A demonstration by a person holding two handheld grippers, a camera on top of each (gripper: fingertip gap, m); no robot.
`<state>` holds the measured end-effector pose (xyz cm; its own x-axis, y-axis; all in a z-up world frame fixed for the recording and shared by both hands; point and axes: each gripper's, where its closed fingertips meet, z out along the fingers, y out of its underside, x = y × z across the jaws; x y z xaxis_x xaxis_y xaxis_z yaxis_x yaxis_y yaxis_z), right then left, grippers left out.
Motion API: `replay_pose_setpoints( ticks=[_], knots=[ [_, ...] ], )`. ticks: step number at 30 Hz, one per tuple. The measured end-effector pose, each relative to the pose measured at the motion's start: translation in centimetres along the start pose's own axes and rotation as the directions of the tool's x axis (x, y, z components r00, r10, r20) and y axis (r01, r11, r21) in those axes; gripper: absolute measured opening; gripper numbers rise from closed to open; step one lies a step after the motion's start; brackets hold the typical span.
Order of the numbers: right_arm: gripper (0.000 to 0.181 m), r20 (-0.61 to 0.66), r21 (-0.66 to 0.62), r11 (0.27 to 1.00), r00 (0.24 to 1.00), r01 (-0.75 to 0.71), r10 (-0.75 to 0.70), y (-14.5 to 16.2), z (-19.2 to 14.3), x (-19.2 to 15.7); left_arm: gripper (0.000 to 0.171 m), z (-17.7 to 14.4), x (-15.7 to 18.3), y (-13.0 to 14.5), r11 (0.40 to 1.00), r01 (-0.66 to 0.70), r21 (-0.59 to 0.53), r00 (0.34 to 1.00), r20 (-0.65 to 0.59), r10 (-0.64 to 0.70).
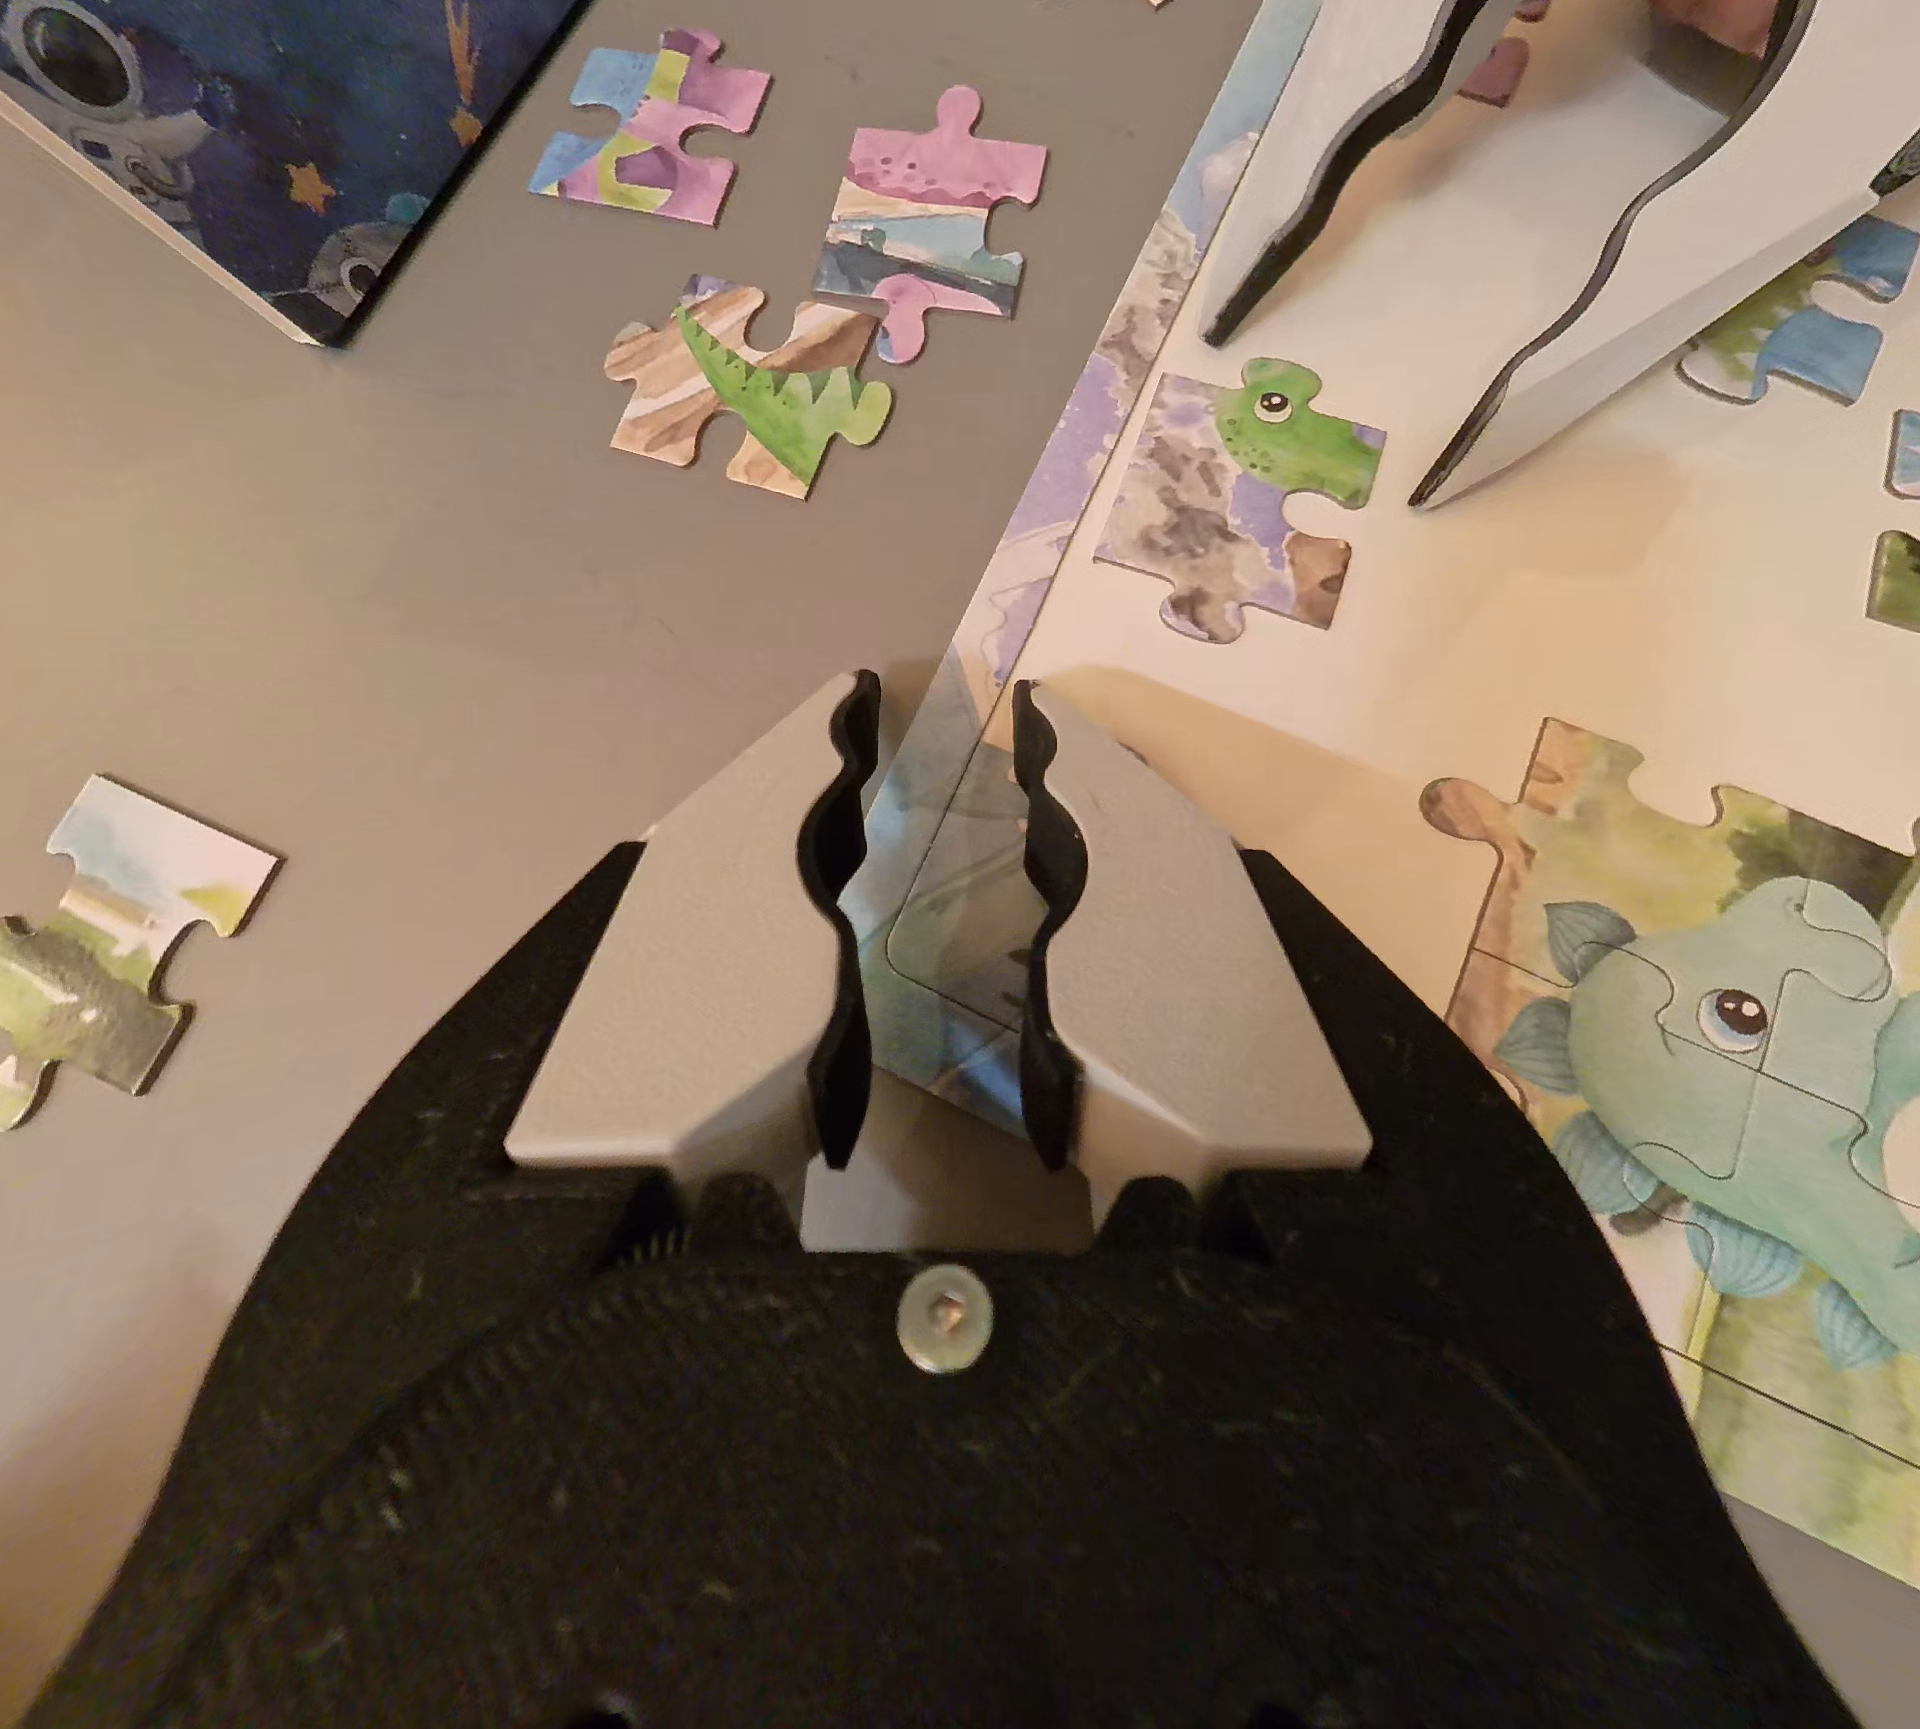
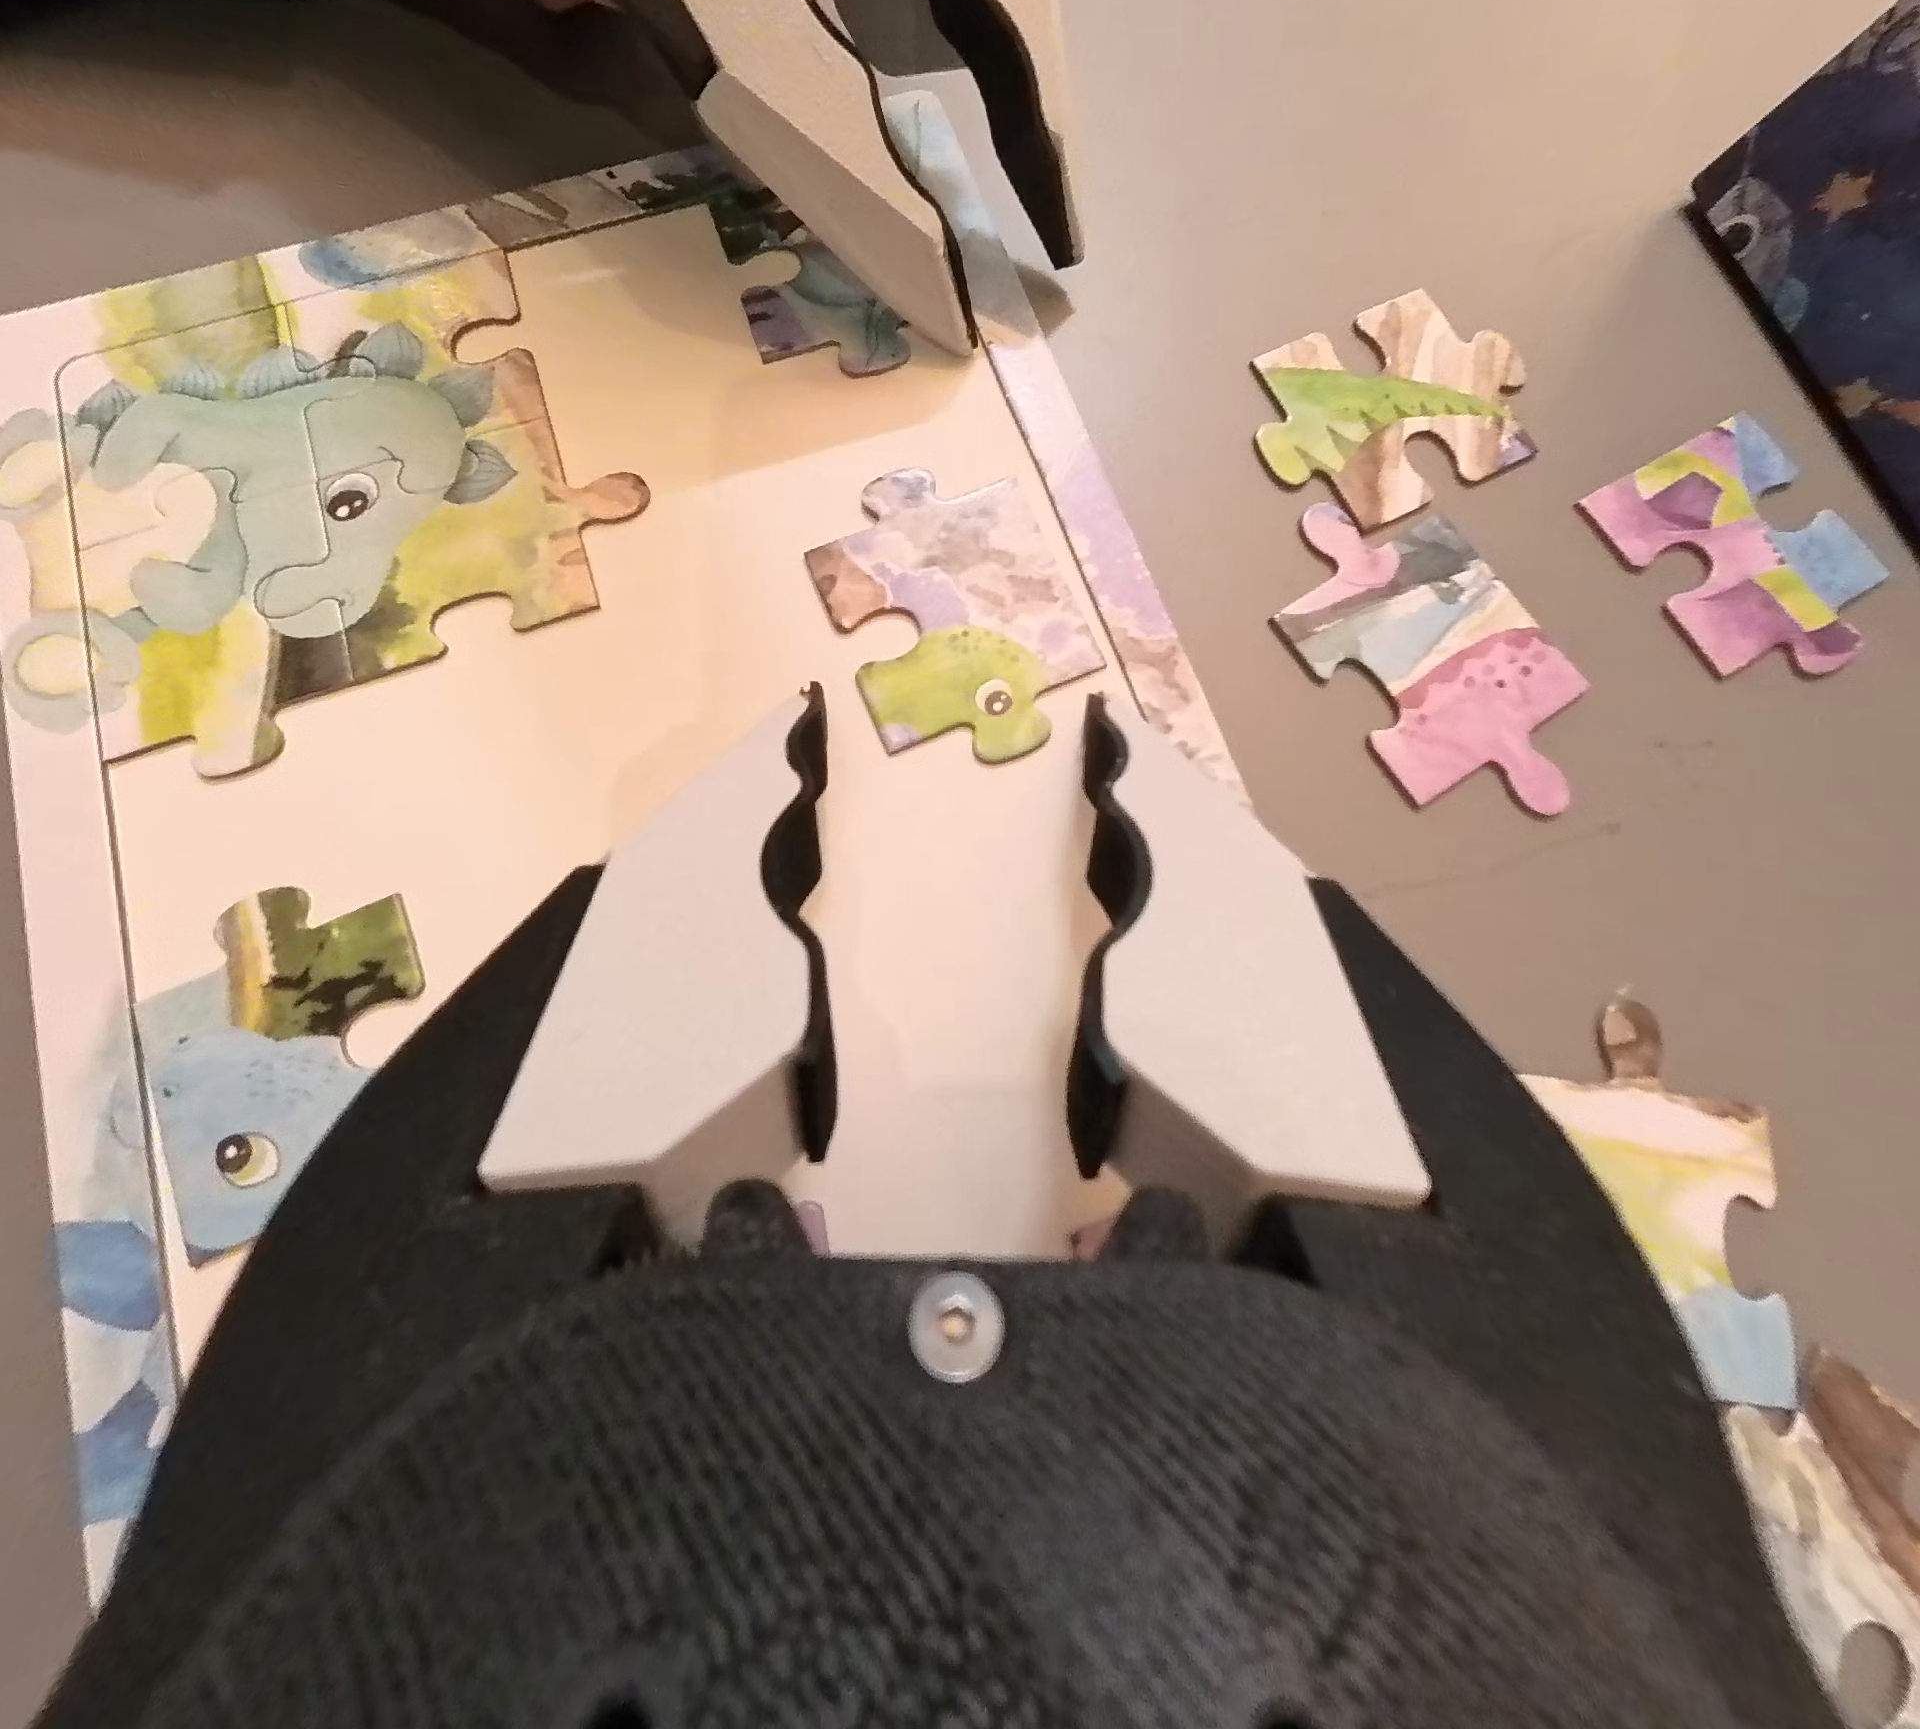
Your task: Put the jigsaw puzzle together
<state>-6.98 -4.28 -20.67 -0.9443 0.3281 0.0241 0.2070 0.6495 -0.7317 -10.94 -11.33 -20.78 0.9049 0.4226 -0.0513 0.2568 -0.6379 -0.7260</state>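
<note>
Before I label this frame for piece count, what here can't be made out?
- Left wrist view: the puzzle tray runs off the right edge, and the right gripper covers its far part.
- Right wrist view: the blue-faced piece is partly behind the right gripper's body.
- Right wrist view: the left gripper hides the tray corner, so contact there is unclear.
- The dark space-picture board is cut off in both views.

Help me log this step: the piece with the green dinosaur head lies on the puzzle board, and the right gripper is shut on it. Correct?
Not quite. The piece with the green dinosaur head does lie on the puzzle board, but the right gripper is open and empty, its fingertips just short of the piece. The right wrist view shows this.
</note>
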Motion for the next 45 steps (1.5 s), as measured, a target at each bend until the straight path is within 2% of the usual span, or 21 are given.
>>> replay_pose_setpoints(
  ticks=[15,21,45],
  knots=[
    [0.045,-0.002,0.004,1.000,1.000,-0.025,0.025,-0.16,0.38,0.03,0.023,0.01,0.00,0.00,1.000,0.001,-0.001,1.000,-0.001,-0.001],
    [0.037,-0.020,0.006,0.999,0.999,-0.042,0.042,-0.34,0.56,0.25,0.023,0.01,0.01,0.00,1.000,0.001,-0.001,1.000,-0.001,-0.001],
    [0.037,-0.048,0.002,0.998,0.997,-0.056,0.056,-0.60,0.80,0.30,0.024,-0.18,-0.08,-0.16,1.000,0.008,0.016,1.000,0.001,-0.008]
  ],
)
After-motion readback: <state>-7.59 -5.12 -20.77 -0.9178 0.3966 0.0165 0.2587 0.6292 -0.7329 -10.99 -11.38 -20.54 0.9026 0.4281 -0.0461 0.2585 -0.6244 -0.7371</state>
